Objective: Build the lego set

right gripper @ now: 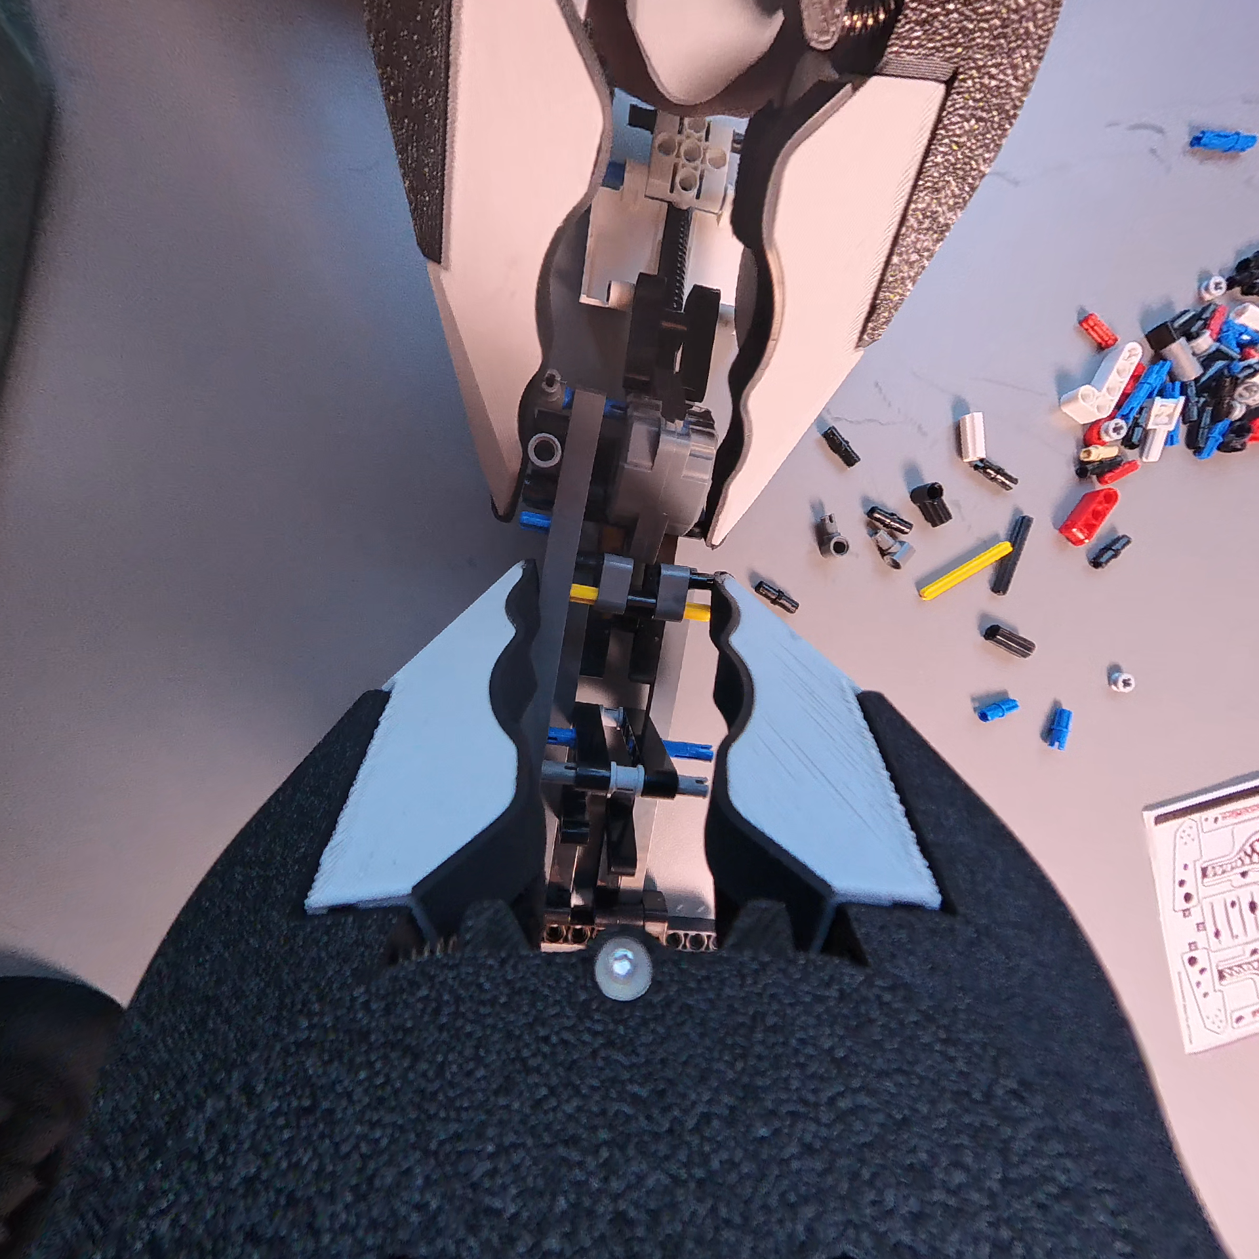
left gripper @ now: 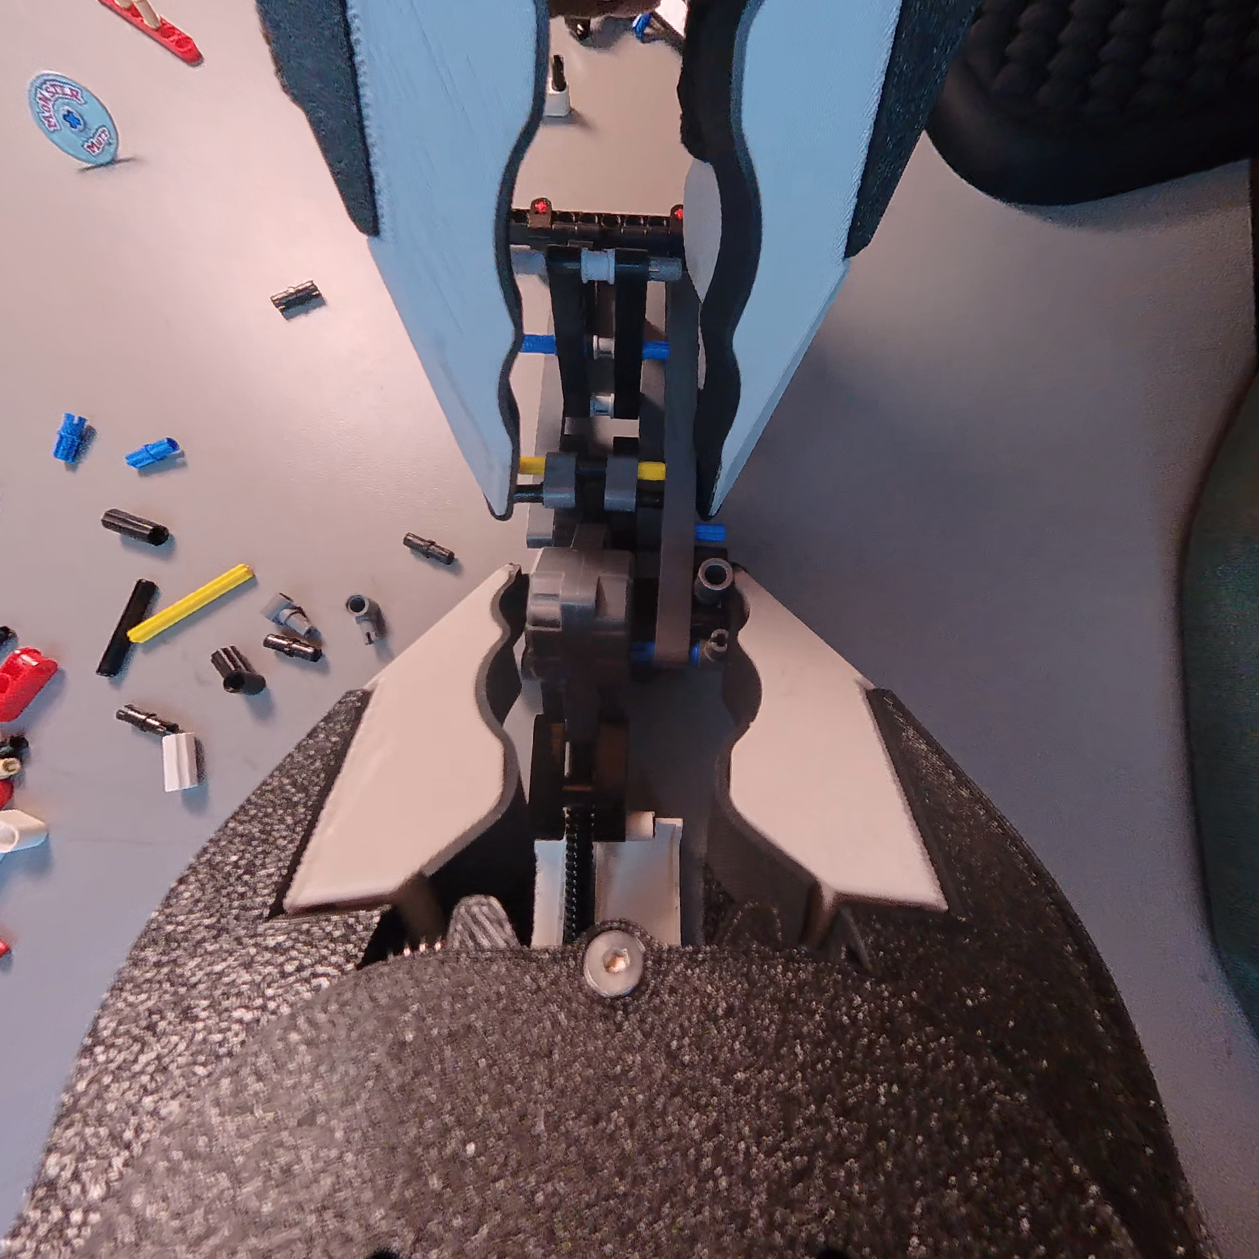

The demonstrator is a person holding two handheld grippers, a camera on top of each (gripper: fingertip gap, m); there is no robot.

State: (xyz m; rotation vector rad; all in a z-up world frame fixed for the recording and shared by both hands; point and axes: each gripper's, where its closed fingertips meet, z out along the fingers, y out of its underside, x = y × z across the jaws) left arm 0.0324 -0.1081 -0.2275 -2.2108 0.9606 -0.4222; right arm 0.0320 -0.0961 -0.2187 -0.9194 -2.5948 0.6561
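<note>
The lego model (left gripper: 599, 518) is held above the table (left gripper: 954, 545) from both ends. The left gripper (left gripper: 616, 579) and the right gripper (right gripper: 623, 579) each have fingers closed narrow on it. If it is squeezed or pulled unevenly, pieces could be popped off

Your left gripper's fingers (left gripper: 436, 770) hid the lego assembly's (left gripper: 599, 613) near end. Red pieces (left gripper: 24, 678) at 9 o'clock were cut by the edge. Sticker sheet (right gripper: 1209, 913) at 4 o'clock was clipped too.
</note>
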